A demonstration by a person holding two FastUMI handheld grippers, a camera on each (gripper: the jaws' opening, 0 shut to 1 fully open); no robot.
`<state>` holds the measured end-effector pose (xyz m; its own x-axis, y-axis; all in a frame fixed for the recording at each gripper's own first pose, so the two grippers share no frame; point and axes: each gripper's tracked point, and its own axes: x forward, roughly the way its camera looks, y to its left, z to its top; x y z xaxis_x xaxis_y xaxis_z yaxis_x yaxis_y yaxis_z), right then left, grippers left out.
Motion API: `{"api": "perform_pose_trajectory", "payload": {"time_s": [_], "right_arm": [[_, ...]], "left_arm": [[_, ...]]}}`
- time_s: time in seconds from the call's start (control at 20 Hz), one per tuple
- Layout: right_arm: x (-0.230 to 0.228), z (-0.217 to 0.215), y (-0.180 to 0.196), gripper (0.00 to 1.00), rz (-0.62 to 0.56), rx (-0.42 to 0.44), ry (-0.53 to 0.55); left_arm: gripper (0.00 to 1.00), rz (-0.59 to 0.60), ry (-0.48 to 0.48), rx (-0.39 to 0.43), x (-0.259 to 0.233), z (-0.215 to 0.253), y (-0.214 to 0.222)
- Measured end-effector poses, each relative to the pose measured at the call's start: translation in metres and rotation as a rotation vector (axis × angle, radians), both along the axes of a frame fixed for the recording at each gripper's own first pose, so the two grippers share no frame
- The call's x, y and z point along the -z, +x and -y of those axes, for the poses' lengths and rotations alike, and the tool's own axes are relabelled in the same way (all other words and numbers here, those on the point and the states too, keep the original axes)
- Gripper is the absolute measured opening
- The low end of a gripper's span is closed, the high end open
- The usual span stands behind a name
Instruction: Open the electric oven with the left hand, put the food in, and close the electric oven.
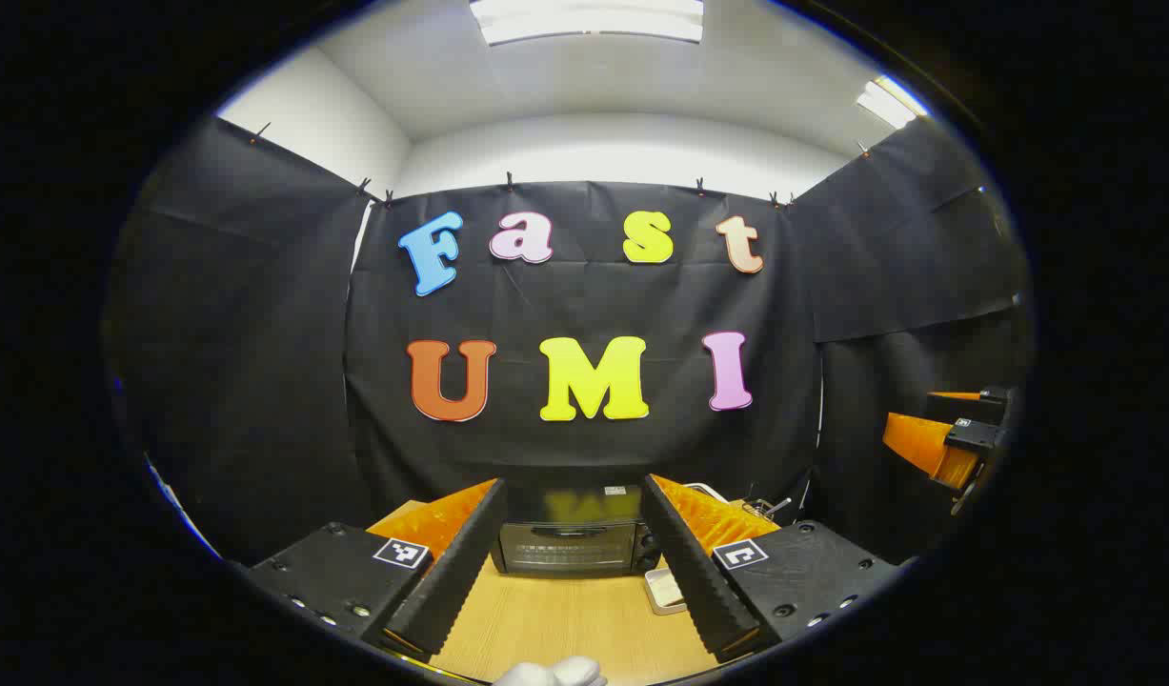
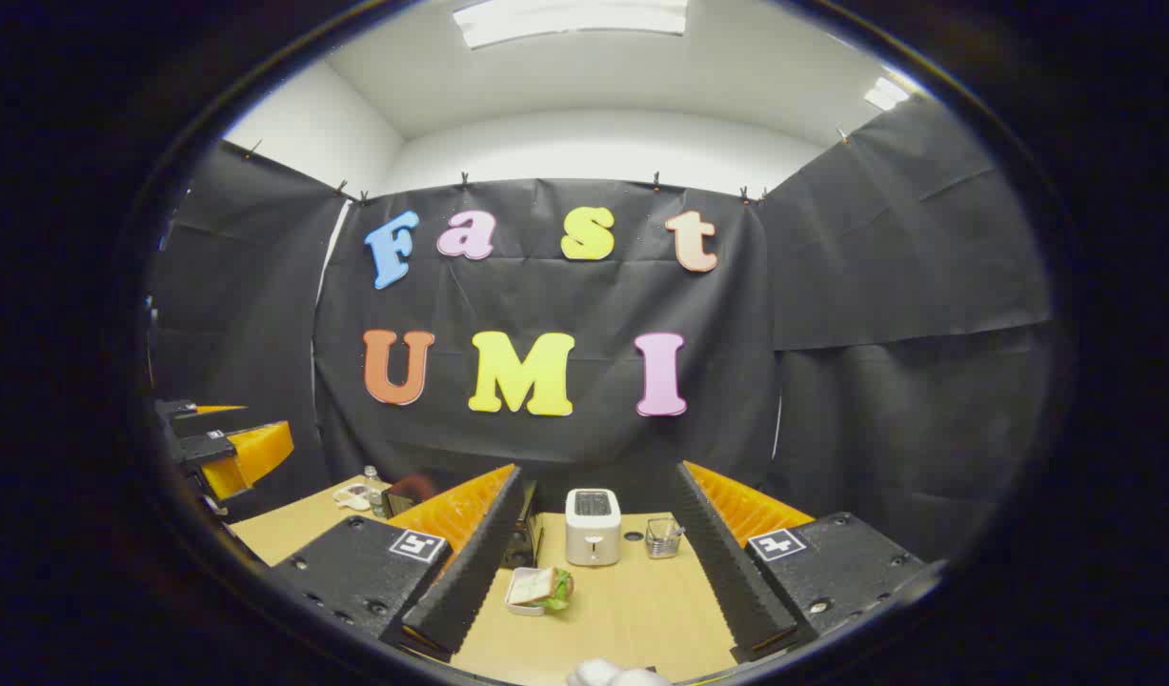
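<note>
The left gripper (image 1: 573, 562) was held above the near edge of the wooden table (image 1: 565, 619), its two fingers spread wide with nothing between them and touching nothing. Through that gap, at the far side of the table against the booth wall, stood the one electric oven (image 1: 567, 545), its door closed. Just right of the oven lay a small tray (image 1: 662, 589), partly hidden behind the right finger. A gloved hand (image 1: 551, 673) showed at the bottom edge of the left gripper view.

The right gripper (image 2: 594, 572) was likewise wide open and empty, raised clear of the table (image 2: 632, 610). Between its fingers in the right gripper view sat one white toaster (image 2: 593, 526), and near it, on the near left, one tray holding the food (image 2: 538, 588), a sandwich with green leaves. To the right of the toaster stood one small wire basket (image 2: 662, 537). The oven (image 2: 519, 543) showed as a dark corner behind the left finger of that gripper. Far left on the table were a small bottle (image 2: 371, 474) and a pale packet (image 2: 352, 495).

Each view also caught the other gripper at its edge: the right one (image 1: 956, 438) at the right of the left gripper view, the left one (image 2: 224, 446) at the left of the right gripper view.
</note>
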<state>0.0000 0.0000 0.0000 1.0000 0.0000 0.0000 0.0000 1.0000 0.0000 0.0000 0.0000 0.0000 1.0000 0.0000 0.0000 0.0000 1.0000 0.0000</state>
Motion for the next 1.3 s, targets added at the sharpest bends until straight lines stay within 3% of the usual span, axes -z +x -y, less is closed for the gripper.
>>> {"api": "perform_pose_trajectory", "payload": {"time_s": [0.2, 0.25, 0.3, 0.35, 0.45, 0.5, 0.55, 0.6, 0.65, 0.8, 0.85, 1.0, 1.05, 1.3], "right_arm": [[-0.002, 0.0, 0.002, 1.0, -0.001, -0.012, -0.001], [-0.002, 0.002, 0.003, 0.91, 0.0, -0.013, -0.002], [-0.003, 0.002, 0.005, 0.91, -0.002, -0.013, -0.004], [-0.002, 0.004, 0.005, 1.0, -0.003, -0.009, -0.005], [0.002, 0.007, 0.008, 1.0, -0.017, -0.006, -0.006], [0.001, 0.008, 0.009, 0.92, -0.019, -0.008, -0.004], [0.002, 0.011, 0.011, 1.0, -0.019, -0.005, -0.003], [0.002, 0.013, 0.012, 0.91, -0.02, -0.005, -0.002], [0.004, 0.015, 0.015, 1.0, -0.025, -0.003, -0.002], [0.009, 0.019, 0.02, 1.0, -0.043, -0.003, 0.004], [0.011, 0.023, 0.021, 0.91, -0.048, 0.002, 0.003], [0.014, 0.034, 0.025, 0.91, -0.072, 0.019, -0.018], [0.016, 0.038, 0.026, 1.0, -0.077, 0.027, -0.023], [0.018, 0.061, 0.031, 1.0, -0.111, 0.079, -0.042]], "left_arm": [[0.93, -0.006, 0.005, -0.009, 0.003, 0.0, 0.002], [0.93, -0.008, 0.003, -0.013, 0.004, 0.0, 0.003], [0.93, -0.007, 0.003, -0.016, 0.003, -0.001, 0.004], [0.93, -0.006, 0.003, -0.018, 0.003, -0.001, 0.006], [0.93, -0.013, 0.004, -0.02, 0.008, 0.0, 0.011], [0.93, -0.013, 0.008, -0.021, 0.007, 0.001, 0.013], [0.93, -0.01, 0.012, -0.024, 0.007, 0.001, 0.016], [0.92, -0.008, 0.015, -0.024, 0.009, 0.001, 0.019], [0.93, -0.007, 0.016, -0.023, 0.012, 0.004, 0.024], [0.93, -0.02, 0.008, -0.014, 0.026, 0.008, 0.042], [0.93, -0.016, 0.0, -0.006, 0.029, 0.011, 0.05], [0.92, -0.019, -0.015, 0.007, 0.052, 0.016, 0.08], [0.92, -0.032, -0.016, 0.005, 0.061, 0.017, 0.094], [0.92, -0.097, -0.052, 0.004, 0.122, 0.02, 0.173]]}}
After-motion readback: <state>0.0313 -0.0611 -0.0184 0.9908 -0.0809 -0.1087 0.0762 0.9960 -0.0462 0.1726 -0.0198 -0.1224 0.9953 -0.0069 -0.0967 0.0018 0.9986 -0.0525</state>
